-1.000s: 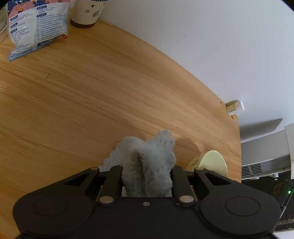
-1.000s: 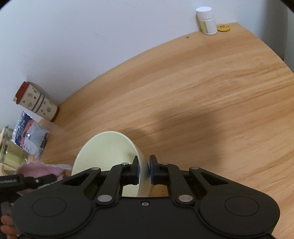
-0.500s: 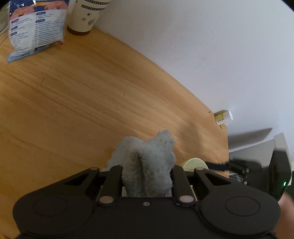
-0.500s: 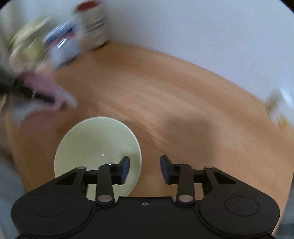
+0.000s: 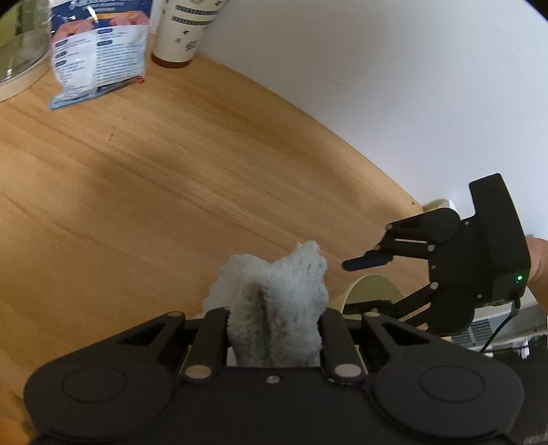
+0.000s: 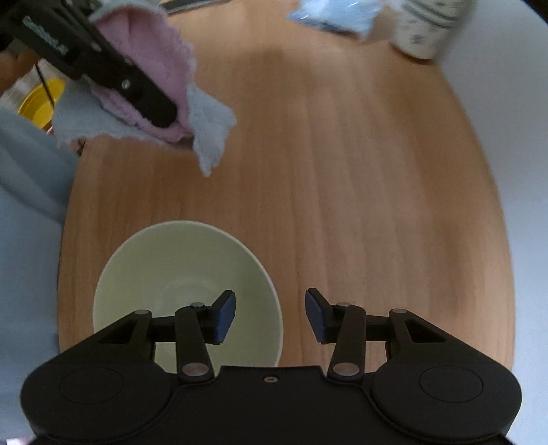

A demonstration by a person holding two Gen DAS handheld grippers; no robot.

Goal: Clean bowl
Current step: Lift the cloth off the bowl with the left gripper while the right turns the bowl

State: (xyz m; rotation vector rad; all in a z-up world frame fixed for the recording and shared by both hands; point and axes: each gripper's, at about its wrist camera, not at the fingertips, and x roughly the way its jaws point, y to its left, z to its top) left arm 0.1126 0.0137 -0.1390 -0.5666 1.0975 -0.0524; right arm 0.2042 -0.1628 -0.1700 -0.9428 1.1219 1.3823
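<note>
Soft even light, fisheye bending, right-wrist view blurred

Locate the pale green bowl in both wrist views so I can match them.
Left wrist: bowl low and right of centre, mostly hidden behind the cloth and the right gripper.
Right wrist: bowl lower left, upright on the wooden table, open right gripper straddling its rim.
Shared landmark: the patterned paper cup by the wall.
</note>
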